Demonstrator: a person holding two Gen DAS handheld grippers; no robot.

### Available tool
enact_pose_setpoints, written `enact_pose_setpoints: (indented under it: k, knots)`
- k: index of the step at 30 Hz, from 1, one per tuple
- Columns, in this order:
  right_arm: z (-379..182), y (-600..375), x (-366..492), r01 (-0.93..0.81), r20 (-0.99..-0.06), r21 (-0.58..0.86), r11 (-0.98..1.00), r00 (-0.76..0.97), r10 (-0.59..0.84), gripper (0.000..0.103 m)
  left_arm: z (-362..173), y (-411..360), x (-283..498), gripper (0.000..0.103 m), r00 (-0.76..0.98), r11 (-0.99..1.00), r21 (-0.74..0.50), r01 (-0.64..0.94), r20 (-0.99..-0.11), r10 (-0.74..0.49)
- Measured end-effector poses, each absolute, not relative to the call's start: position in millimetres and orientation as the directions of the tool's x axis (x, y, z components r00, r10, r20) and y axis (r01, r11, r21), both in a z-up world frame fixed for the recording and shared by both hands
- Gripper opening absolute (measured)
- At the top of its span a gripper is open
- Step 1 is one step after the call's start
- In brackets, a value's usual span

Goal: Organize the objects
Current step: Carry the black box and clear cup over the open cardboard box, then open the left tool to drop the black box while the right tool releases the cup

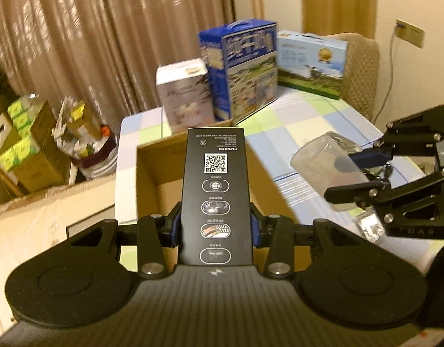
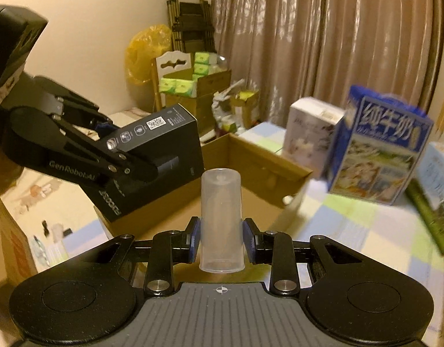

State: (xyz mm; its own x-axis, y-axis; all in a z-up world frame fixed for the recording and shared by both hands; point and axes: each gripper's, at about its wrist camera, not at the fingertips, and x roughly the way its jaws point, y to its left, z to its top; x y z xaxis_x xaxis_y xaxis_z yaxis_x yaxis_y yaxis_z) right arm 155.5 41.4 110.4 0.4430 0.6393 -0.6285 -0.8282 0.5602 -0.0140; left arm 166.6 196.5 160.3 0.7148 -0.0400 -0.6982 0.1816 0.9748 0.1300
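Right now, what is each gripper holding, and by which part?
Left gripper: black box, clamped across its narrow sides near one end. Right gripper: clear cup, upside down, gripped on its sides near the rim.

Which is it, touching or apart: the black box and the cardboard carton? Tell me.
Apart. The right wrist view shows the black box held in the left tool, raised clear above the open cardboard carton.

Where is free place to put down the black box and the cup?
The open cardboard box looks bare inside. Checked tablecloth is free between it and the light blue carton. Crowded: the far edge, with white carton and blue milk carton.
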Motion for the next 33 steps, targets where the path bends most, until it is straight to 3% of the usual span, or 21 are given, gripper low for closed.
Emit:
enact_pose_setpoints:
  k: [11, 26, 29, 31, 33]
  knots:
    - [58, 78, 181, -0.808, -0.715, 0.027, 0.589, 0.397, 0.576, 0.029, 105, 230, 195, 0.038, 0.662, 0.986, 0.053, 0.157, -0.746, -0.065]
    - [29, 95, 194, -0.797, -0.733, 0.05, 0.602, 0.38, 0.564, 0.029, 67, 245, 212, 0.04, 0.63, 0.99, 0.032, 0.134, -0.774, -0.06]
    - [28, 95, 195, -0.792, -0.728, 0.054, 0.608, 0.385, 0.566, 0.029, 70, 246, 211, 0.053, 0.636, 0.991, 0.033, 0.129, -0.769, -0.058]
    - [30, 94, 195, -0.793, -0.717, 0.061, 0.606, 0.387, 0.58, 0.034, 71, 247, 210, 0.053, 0.637, 0.991, 0.037, 0.128, -0.769, -0.053]
    - [33, 94, 194, -0.785, -0.704, 0.049, 0.618, 0.412, 0.579, 0.061, 73, 249, 208, 0.054, 0.64, 0.991, 0.043, 0.128, -0.767, -0.049]
